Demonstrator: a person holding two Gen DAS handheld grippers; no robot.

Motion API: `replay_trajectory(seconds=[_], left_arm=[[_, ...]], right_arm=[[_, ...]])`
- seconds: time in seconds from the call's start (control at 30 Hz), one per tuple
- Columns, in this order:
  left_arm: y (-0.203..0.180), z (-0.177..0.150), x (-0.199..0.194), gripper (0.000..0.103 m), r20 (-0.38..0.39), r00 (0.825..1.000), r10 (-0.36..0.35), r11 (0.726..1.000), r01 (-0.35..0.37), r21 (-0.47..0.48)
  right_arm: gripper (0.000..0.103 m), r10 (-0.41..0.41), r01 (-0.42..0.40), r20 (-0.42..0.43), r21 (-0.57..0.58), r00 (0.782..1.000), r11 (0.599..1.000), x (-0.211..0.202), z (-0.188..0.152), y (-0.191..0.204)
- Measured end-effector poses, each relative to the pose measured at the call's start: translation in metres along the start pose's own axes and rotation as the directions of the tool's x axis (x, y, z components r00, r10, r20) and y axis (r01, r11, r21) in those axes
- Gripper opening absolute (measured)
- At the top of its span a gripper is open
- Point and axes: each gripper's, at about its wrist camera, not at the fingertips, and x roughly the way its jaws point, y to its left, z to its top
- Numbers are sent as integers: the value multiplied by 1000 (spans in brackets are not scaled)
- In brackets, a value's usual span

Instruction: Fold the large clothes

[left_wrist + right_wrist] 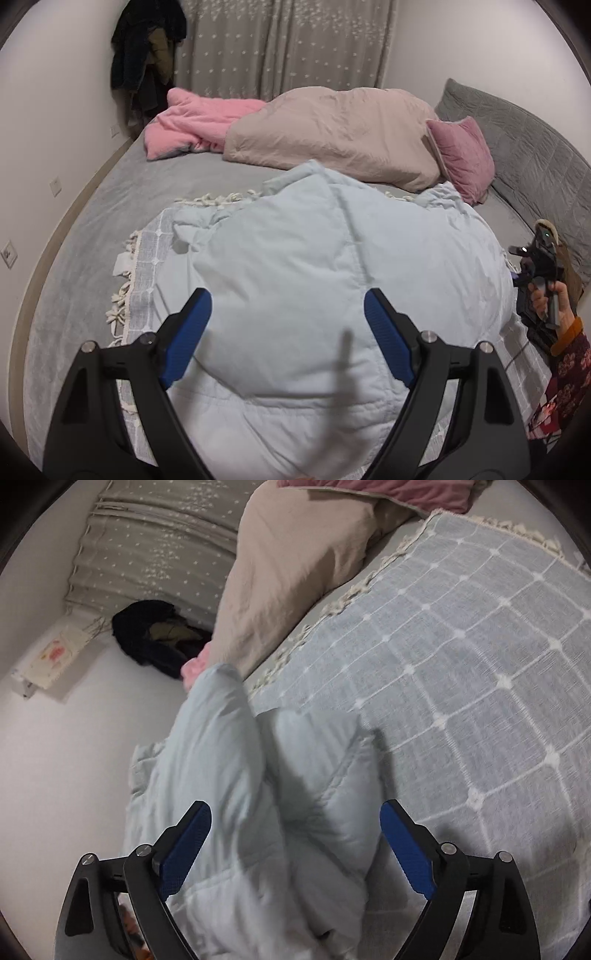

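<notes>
Setting: bedroom with white walls, a grey star-patterned curtain [284,48] at the far side, and a wide bed [92,206] under a grey sheet with a grey padded headboard [532,162].

Left gripper [288,317]: black frame, blue pads; jaws spread wide with nothing between them, held above the garment and clear of it.

Right gripper [295,830]: same build; jaws spread wide and empty, with the garment's cloth lying below the gap and no pad pressing on it. From the left wrist view this tool appears at the right edge, gripped by a hand [554,299] that emerges from a dark red patterned sleeve [569,365] with an orange cuff.

Pale blue padded jacket [325,280]: the task garment. Quilted and puffy, it lies in a rounded heap on the near part of the bed directly ahead of both tools. In the right wrist view one bulky fold [218,738] rises beside a flatter section.

Grey-blue checked throw [461,657]: white grid lines, cream tassel fringe along its edge; spread on the sheet beneath and around the jacket.

Beige duvet [332,129]: bunched across the far half of the bed, beyond the jacket.

Pink fleece blanket [192,122]: crumpled, touching the duvet's left end.

Pink cushion [461,155]: propped between the duvet and the headboard.

Dark clothes [147,55]: hanging in the far left corner beside the curtain.
</notes>
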Motion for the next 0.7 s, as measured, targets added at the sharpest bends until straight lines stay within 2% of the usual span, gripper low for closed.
replay_trajectory(seconds=[0.1,0.17,0.2,0.23,0.27,0.3,0.37,0.4,0.47,0.5,0.53,0.57,0.6,0.63,0.7], left_arm=[[48,-5,-1,85,-4,998,57,991,-57,-125],[89,-17,0,85,-19,993,113,968,-114,-225],[110,-23,4,85,-45,992,117,952,-124,-279],[139,-33,11,85,-89,993,82,931,-108,-350],[159,-43,21,85,-125,992,17,910,-67,-409],[180,-54,32,85,-144,988,-54,877,-22,-479],[203,-78,58,85,-174,971,-165,812,34,-582],[208,-90,76,85,-196,959,-206,791,45,-611],[201,-107,108,85,-235,937,-258,774,55,-630],[198,-115,123,85,-227,928,-295,752,79,-654],[196,-119,129,85,-198,934,-298,740,95,-666],[191,-118,131,85,-173,942,-289,749,110,-654],[186,-115,133,85,-177,943,-281,766,110,-633],[183,-113,134,85,-178,942,-283,771,114,-627],[174,-114,137,80,-178,922,-344,758,161,-632]], right_arm=[[94,-52,49,-36,-86,998,995,1,4,21],[94,-106,104,-11,-124,994,987,2,10,23],[94,-129,128,3,-109,992,986,1,16,18],[94,-123,123,4,-63,992,990,1,22,7],[94,-100,99,-5,-13,995,995,3,26,-5],[94,-69,70,-15,28,997,997,5,28,-17],[94,-2,6,-40,112,999,994,17,31,-38],[94,16,-7,-62,145,998,989,28,30,-48],[94,-2,23,-127,168,992,986,54,25,-59],[94,-35,66,-178,172,983,983,74,20,-63],[96,-50,81,-181,166,982,983,85,17,-63],[101,-49,72,-150,148,987,986,87,17,-58],[101,-21,39,-144,122,989,992,91,18,-51],[99,17,5,-176,120,984,993,99,18,-46],[95,74,-48,-227,119,971,992,112,14,-37]])
